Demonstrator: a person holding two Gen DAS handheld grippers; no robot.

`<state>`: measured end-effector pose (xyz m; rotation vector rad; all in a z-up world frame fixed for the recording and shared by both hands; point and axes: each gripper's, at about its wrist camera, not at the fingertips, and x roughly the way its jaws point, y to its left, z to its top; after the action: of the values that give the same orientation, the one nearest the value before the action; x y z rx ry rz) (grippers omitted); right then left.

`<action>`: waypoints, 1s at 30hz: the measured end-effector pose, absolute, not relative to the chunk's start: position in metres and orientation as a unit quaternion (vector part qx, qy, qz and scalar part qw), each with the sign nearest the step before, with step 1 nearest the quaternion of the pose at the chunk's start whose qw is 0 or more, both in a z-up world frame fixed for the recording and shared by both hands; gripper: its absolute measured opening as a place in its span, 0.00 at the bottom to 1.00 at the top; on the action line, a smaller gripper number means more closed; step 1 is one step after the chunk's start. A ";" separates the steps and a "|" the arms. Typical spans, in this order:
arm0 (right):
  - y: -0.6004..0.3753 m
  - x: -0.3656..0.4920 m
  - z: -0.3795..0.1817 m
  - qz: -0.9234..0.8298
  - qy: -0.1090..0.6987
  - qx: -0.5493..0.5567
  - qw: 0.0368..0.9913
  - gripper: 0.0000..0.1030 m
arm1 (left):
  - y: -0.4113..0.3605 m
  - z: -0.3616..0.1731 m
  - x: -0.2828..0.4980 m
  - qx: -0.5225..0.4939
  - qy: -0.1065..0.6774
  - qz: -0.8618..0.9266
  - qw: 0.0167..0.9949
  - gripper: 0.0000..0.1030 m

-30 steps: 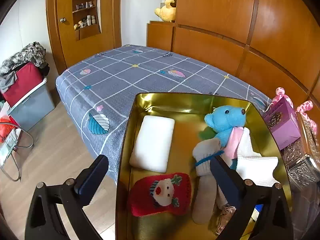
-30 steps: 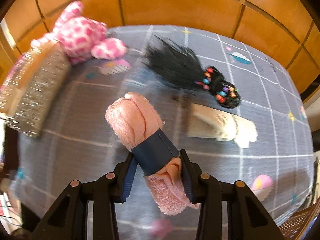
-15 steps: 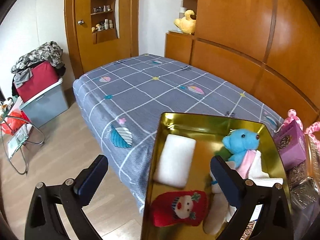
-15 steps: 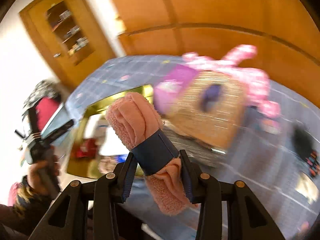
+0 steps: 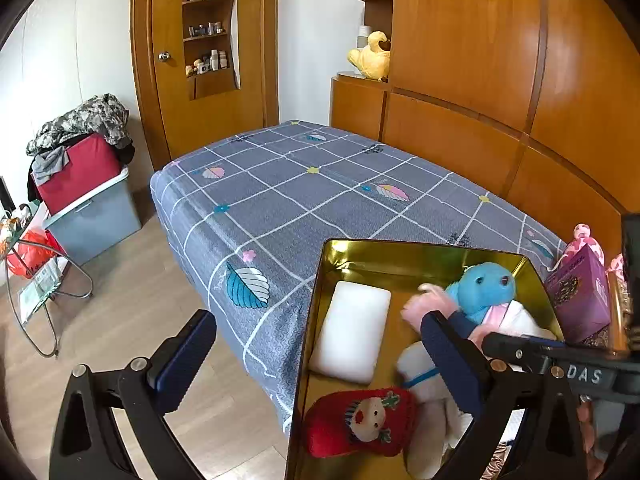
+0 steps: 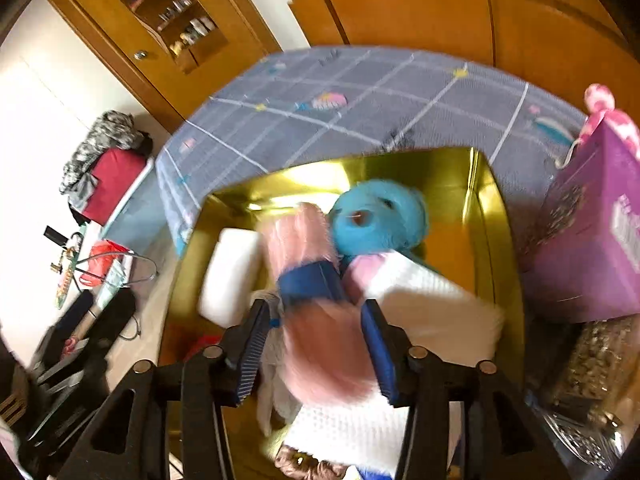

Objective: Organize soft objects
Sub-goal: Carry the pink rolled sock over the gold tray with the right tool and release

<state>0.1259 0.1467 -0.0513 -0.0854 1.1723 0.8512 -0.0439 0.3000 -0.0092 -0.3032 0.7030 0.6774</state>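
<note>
A gold tray (image 5: 400, 252) (image 6: 492, 208) sits on the bed's near corner. It holds a blue teddy bear (image 5: 486, 284) (image 6: 376, 220), a white foam block (image 5: 352, 336) (image 6: 228, 272), a red Santa sock (image 5: 360, 420) and a white folded cloth (image 6: 432, 300). My right gripper (image 6: 316, 348) hangs over the tray with its jaws opening. The pink rolled towel (image 6: 320, 344) (image 5: 428, 308) with a blue band is blurred between them, with a gap beside the left pad. My left gripper (image 5: 320, 360) is open and empty at the tray's near side.
A purple box (image 5: 580, 300) (image 6: 588, 240), a glittery box (image 6: 592, 368) and a pink spotted plush (image 6: 612, 116) stand right of the tray. The grey checked bed (image 5: 300, 200) runs along a wooden wall. A grey bin (image 5: 92, 212) with clothes stands on the floor at left.
My right gripper swung with the pink towel from the far side of the bed to above the gold tray, and its jaws spread apart. My left gripper drew back a little from the tray.
</note>
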 end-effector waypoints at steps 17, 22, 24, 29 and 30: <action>0.097 0.097 -0.014 0.341 0.448 -0.062 0.824 0.60 | 0.273 -0.006 -0.040 -0.131 0.337 0.289 0.886 1.00; 0.080 0.085 -0.002 0.320 0.417 -0.070 0.848 0.60 | 0.264 -0.005 -0.038 -0.123 0.340 0.277 0.890 1.00; 0.073 0.082 0.002 0.312 0.407 -0.072 0.855 0.60 | 0.260 -0.004 -0.038 -0.121 0.341 0.271 0.892 1.00; 0.054 0.074 0.009 0.290 0.384 -0.084 0.873 0.60 | 0.251 -0.005 -0.035 -0.115 0.346 0.255 0.896 1.00; 0.050 0.072 0.009 0.286 0.380 -0.085 0.876 0.60 | 0.247 -0.006 -0.035 -0.112 0.348 0.250 0.897 1.00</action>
<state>0.0723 0.0499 0.0095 -0.1772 0.7933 0.5971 -0.0347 0.2475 -0.0056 -0.2325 0.7206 0.5183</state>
